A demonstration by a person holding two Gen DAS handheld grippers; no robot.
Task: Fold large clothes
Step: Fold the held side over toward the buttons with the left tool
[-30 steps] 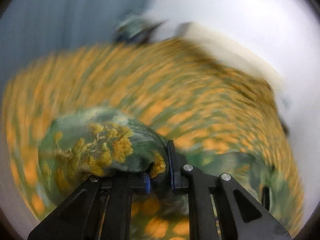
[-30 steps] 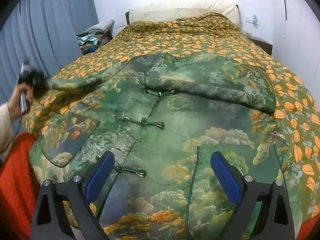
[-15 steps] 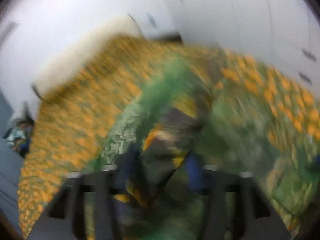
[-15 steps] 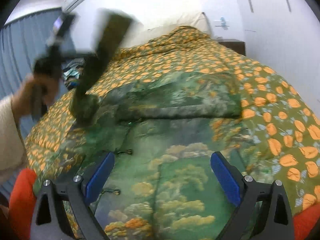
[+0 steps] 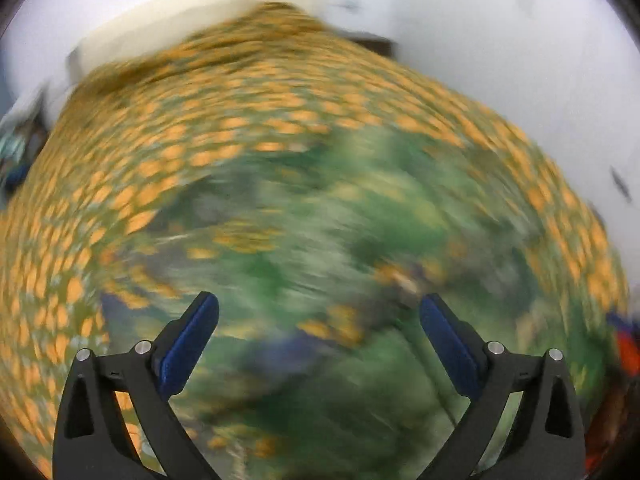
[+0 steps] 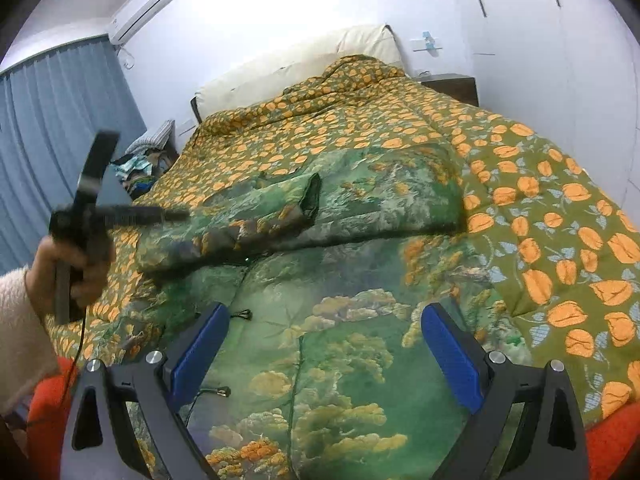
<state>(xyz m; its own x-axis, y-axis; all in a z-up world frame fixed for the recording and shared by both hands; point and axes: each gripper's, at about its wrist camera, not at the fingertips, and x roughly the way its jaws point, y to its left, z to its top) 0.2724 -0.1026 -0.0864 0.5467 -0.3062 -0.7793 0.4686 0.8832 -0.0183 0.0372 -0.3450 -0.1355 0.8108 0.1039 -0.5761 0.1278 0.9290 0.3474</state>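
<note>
Since both tools (image 5: pixel 318 320) (image 6: pixel 324 332) gape empty, grip the soft, bulky jacket's (image 6: pixel 340 352) hem at six o'clock.

both claws are black frames with blue pads (image 6: pixel 202 350) and silver screws; cream fuzzy sleeve (image 6: pixel 18 320).

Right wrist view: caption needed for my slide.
Both sleeves folded across the green jacket on the bedspread; right gripper open.
</note>
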